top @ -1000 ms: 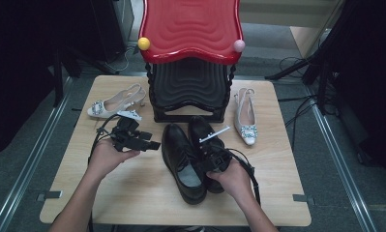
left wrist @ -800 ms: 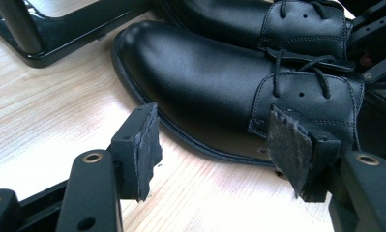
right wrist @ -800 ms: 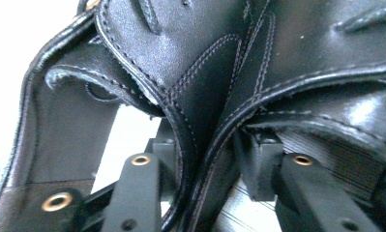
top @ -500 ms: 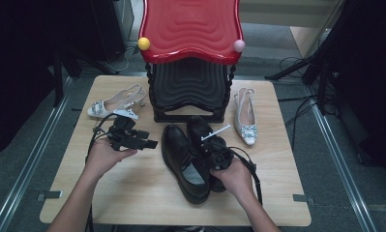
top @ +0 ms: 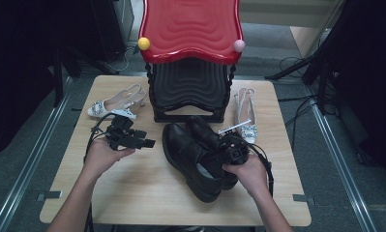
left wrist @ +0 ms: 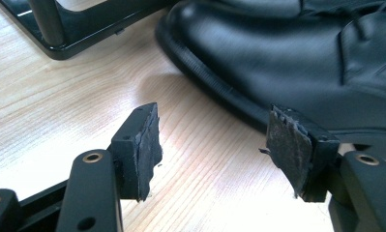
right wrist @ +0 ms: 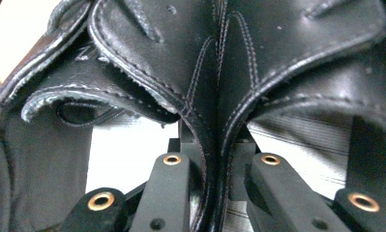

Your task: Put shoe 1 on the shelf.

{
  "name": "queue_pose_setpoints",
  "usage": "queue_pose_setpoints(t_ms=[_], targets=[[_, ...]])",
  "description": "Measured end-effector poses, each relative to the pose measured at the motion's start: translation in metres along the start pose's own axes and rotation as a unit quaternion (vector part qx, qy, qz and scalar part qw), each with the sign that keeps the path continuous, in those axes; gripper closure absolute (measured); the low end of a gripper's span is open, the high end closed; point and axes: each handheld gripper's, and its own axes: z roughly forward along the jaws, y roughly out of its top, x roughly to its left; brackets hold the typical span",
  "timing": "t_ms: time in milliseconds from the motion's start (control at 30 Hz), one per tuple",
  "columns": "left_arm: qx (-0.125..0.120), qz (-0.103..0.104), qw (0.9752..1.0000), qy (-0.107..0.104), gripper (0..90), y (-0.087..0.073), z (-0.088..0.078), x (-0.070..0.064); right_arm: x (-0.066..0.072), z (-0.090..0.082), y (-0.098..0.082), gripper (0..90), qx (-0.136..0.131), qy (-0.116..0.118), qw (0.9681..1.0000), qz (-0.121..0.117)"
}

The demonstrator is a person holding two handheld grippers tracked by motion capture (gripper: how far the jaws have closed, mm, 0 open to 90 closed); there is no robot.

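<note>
Two black leather shoes lie side by side at the table's middle, the left shoe [top: 183,154] and the right shoe [top: 203,131]. My right gripper [top: 219,153] reaches into them from the near right. Its jaws have just been closing and now pinch the two shoes' adjoining inner walls [right wrist: 215,96] together, so my right gripper [right wrist: 215,150] is shut on the pair. My left gripper [top: 148,142] hovers to the left of the shoes, pointing right. It stands open [left wrist: 215,140] with bare wood between its pads, close to the left shoe's toe [left wrist: 277,53].
A red-topped shoe rack [top: 190,24] with a black lower shelf [top: 188,92] stands at the table's back. A white jewelled heel [top: 115,102] lies to its left and another [top: 244,113] to its right. The wooden table [top: 147,193] has bare surface in front.
My right gripper has closed on the two black shoes' inner walls and shifted a little to the right with them. The left gripper has hardly moved.
</note>
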Motion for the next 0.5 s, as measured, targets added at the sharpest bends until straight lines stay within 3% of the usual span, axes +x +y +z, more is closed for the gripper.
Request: queue_pose_setpoints(t_ms=[167, 267, 500], targets=[[0.007, 0.009, 0.9999, 0.007, 36.9, -0.001, 0.002, -0.002, 0.0, -0.017, -0.006, 83.2, -0.013, 0.032, 0.9994, 0.007], [0.008, 0.008, 0.9999, 0.006, 36.9, -0.001, 0.003, -0.001, 0.003, -0.034, -0.01, 83.1, -0.035, 0.047, 0.9982, 0.006], [0.01, 0.014, 0.9999, 0.001, 36.9, -0.001, 0.006, -0.004, 0.012, -0.068, -0.002, 83.0, -0.079, 0.056, 0.9953, -0.004]])
